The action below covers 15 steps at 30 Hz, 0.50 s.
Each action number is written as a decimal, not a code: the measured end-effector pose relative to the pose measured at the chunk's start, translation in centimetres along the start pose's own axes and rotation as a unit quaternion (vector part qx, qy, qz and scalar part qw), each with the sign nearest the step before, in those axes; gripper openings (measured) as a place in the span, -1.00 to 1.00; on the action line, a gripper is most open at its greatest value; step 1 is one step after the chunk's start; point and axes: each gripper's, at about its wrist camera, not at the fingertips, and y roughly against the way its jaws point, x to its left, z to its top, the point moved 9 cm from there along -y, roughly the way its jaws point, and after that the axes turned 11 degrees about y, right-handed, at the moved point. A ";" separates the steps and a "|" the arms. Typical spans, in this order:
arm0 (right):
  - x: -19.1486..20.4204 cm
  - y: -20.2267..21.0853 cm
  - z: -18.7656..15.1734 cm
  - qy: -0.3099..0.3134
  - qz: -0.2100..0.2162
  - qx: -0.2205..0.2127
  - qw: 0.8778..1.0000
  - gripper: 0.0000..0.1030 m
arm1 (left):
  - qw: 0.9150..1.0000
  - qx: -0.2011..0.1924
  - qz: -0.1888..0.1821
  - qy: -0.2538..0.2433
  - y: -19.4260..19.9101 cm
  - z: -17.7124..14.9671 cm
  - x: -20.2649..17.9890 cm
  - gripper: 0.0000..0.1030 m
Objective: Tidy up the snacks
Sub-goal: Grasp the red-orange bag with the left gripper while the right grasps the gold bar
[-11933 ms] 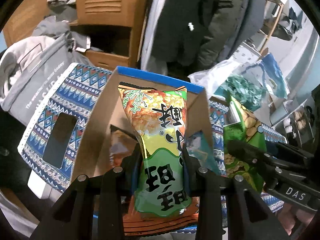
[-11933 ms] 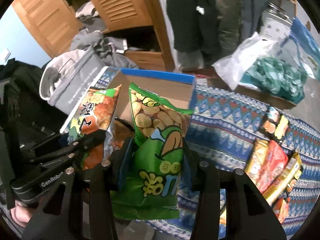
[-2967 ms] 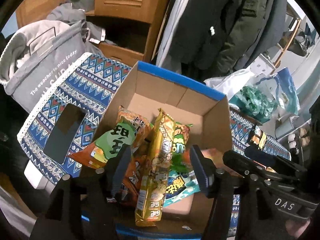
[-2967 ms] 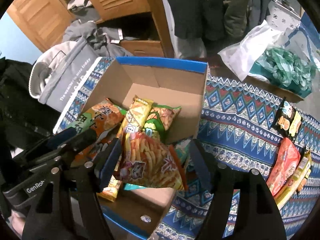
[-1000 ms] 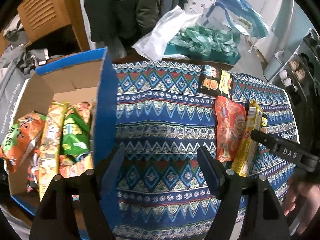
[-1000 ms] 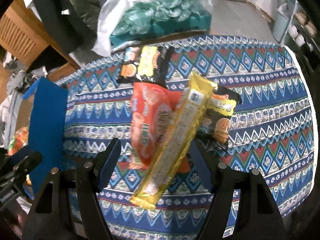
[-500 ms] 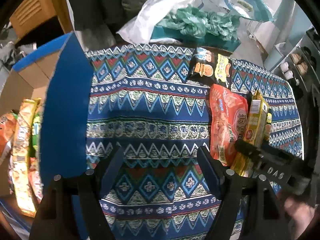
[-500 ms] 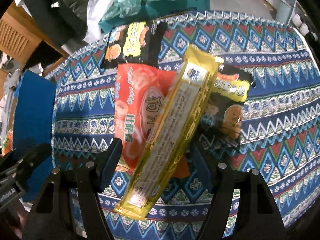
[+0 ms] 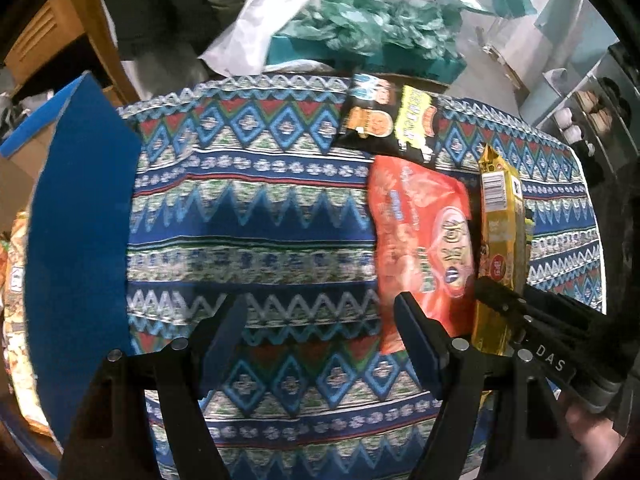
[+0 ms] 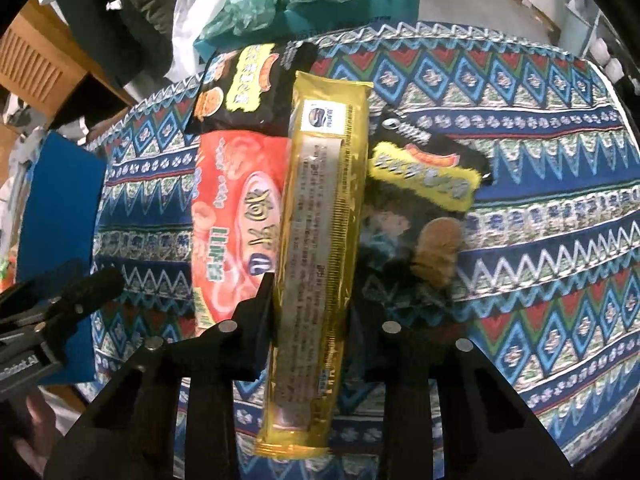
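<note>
Gold-wrapped bar (image 10: 320, 240) lies atop the other packets on the bench (image 10: 540, 240), so my right tool (image 10: 310, 300) has just been closing across its lower half first, while my left tool (image 9: 320, 320) hangs wide and empty beside the red packet (image 9: 420, 240).

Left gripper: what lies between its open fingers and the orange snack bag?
Nothing but patterned tablecloth. In the left wrist view, the left gripper hangs open, its right finger overlapping the orange snack bag.

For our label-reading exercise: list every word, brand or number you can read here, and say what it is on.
"DAS": on the right gripper, whose jaws have just been closing on the gold pack.
"...AI", start cut off: on the left gripper.
Gold pack's small print, orange bag and black bags lettering: too blurred to read.
</note>
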 end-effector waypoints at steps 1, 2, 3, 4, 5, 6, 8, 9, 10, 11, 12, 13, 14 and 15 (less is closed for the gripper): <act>-0.4 0.2 0.0 0.000 -0.002 -0.002 1.000 -0.41 | 1.000 0.005 -0.001 -0.002 -0.2 0.0 -0.5 0.50; -0.7 0.5 0.0 0.002 -0.005 -0.003 1.000 -0.41 | 1.000 0.008 -0.001 -0.003 -0.3 0.0 -0.8 0.52; -1.0 0.7 0.0 0.003 -0.008 -0.003 1.000 -0.41 | 1.000 0.011 -0.002 -0.002 -0.5 0.0 -1.3 0.54; -1.4 1.1 0.0 0.005 -0.012 -0.005 1.000 -0.41 | 1.000 0.014 -0.004 -0.001 -0.7 0.0 -1.7 0.56; -1.6 1.4 0.0 0.007 -0.014 -0.007 1.000 -0.41 | 1.000 0.017 -0.006 0.003 -0.8 0.1 -2.2 0.56; -1.8 1.6 0.0 0.010 -0.017 -0.007 1.000 -0.41 | 1.000 0.020 -0.009 0.007 -1.1 0.1 -2.6 0.56; -2.4 2.1 0.0 0.016 -0.027 -0.008 0.999 -0.41 | 0.999 0.025 -0.011 0.020 -1.7 0.3 -3.4 0.56; -2.7 2.4 0.0 0.018 -0.031 -0.009 0.999 -0.41 | 0.999 0.028 -0.013 0.027 -1.9 0.2 -3.7 0.56; -2.9 2.6 0.0 0.019 -0.034 -0.011 0.999 -0.41 | 0.999 0.031 -0.017 0.036 -2.2 0.2 -4.1 0.57; -3.1 2.8 0.1 0.019 -0.036 -0.013 0.999 -0.41 | 0.999 0.032 -0.019 0.040 -2.5 0.2 -4.4 0.56; -3.1 2.9 0.2 0.019 -0.036 -0.014 0.999 -0.41 | 0.998 0.032 -0.019 0.042 -2.7 0.2 -4.8 0.56; -3.2 3.1 0.3 0.019 -0.036 -0.016 0.999 -0.41 | 0.998 0.031 -0.015 0.044 -3.0 0.2 -5.1 0.56; -3.3 3.2 0.3 0.020 -0.036 -0.018 0.999 -0.41 | 0.998 0.030 -0.011 0.045 -3.2 0.2 -5.4 0.56; -3.4 3.2 0.3 0.020 -0.037 -0.019 0.999 -0.40 | 0.998 0.028 -0.009 0.047 -3.4 0.3 -5.5 0.56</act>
